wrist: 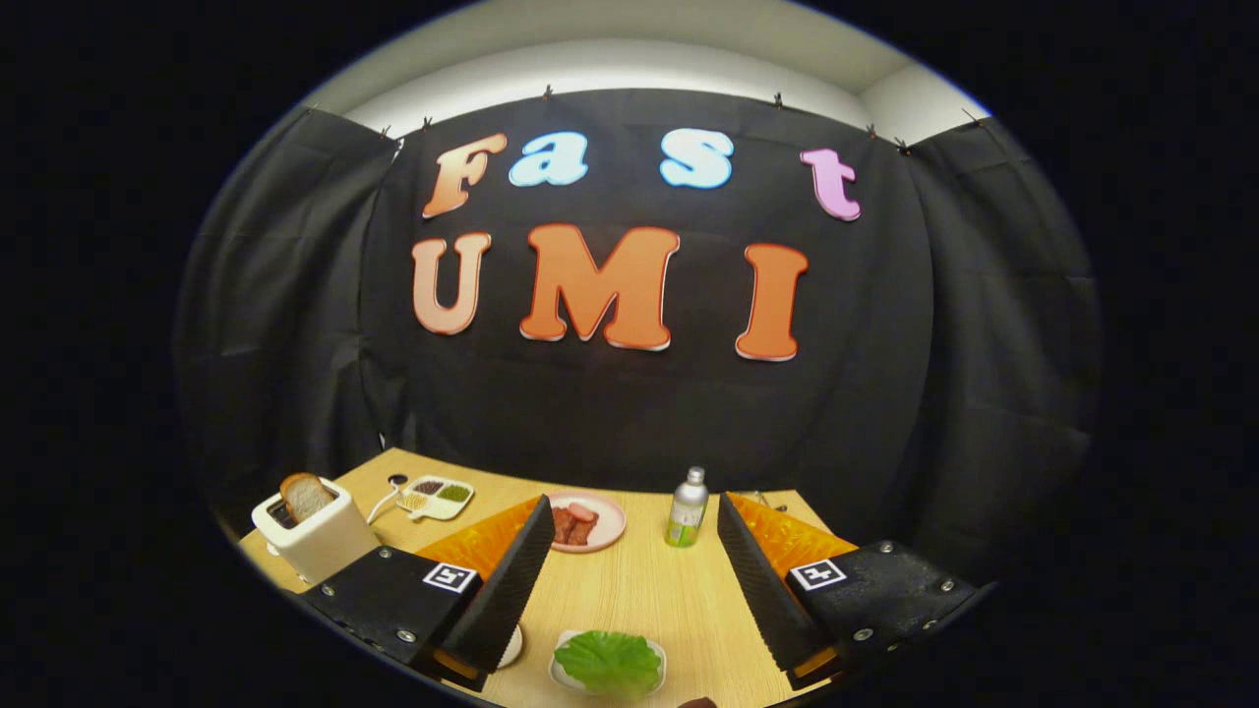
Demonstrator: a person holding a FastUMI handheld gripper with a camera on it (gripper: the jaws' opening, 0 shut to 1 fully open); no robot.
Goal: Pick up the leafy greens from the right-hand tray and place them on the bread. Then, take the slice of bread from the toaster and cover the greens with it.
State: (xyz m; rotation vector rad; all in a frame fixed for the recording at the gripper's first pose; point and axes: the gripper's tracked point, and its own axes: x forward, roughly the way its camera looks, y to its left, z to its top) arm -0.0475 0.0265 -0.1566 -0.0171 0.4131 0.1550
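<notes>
Your gripper (629,580) hangs above a light wooden table (639,590) with its two fingers spread wide apart and nothing between them but bare tabletop. Low between the fingers, close to you, the leafy greens (610,662) lie on a small white tray (561,674), untouched by either finger. Well off to the left of the left finger stands a white toaster (320,536), and a slice of bread (306,496) sticks up out of its slot, browned at the crust. Just beyond the toaster, a small divided dish (438,497) holds dark, green and pale fillings in separate compartments; what they are is too small to tell. Ahead of the left fingertip, a pink plate (610,521) carries reddish slices of meat (575,523). Near the right fingertip, a clear bottle (687,507) with greenish liquid at its base stands upright. A sliver of a white round dish (511,646) peeps out beside the left finger; what lies on it is hidden.
</notes>
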